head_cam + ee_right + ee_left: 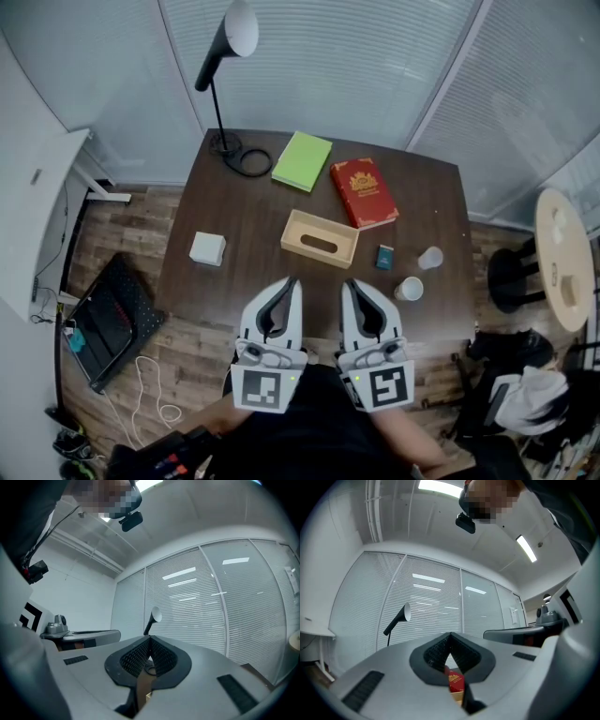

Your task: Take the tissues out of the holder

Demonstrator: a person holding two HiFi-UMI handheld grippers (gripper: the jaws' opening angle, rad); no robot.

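In the head view, a wooden tissue holder (319, 239) is seen lying flat near the middle of the dark table (234, 216). Its oval slot faces up, and no tissue can be made out in it. A white block (207, 248) lies at the holder's 9 o'clock, a red book (364, 192) at its 1 o'clock, and a small teal box (384, 257) and two cups (419, 274) at its 4 o'clock. The left gripper (293, 280) and the right gripper (347, 281) are held side by side at the holder's 6 o'clock, over the near table edge, and neither touches anything.

In the left gripper view, the jaws are seen pressed tip to tip with nothing between them. The red book and a sliver of the holder show through the gap below the tips, and a lamp (399, 617) stands at 10 o'clock.

In the right gripper view, the jaws are likewise brought together and empty. The lamp is seen just above the tips, at 12 o'clock.

Several things could go wrong from here. The slot cannot be entered until a pair of jaws is parted. The light holder is likely to be lifted or dragged with the tissues unless it is pinned by the other gripper. A tissue could be torn by a pull at an angle, and the cups could be knocked by a wide sweep of the right gripper.
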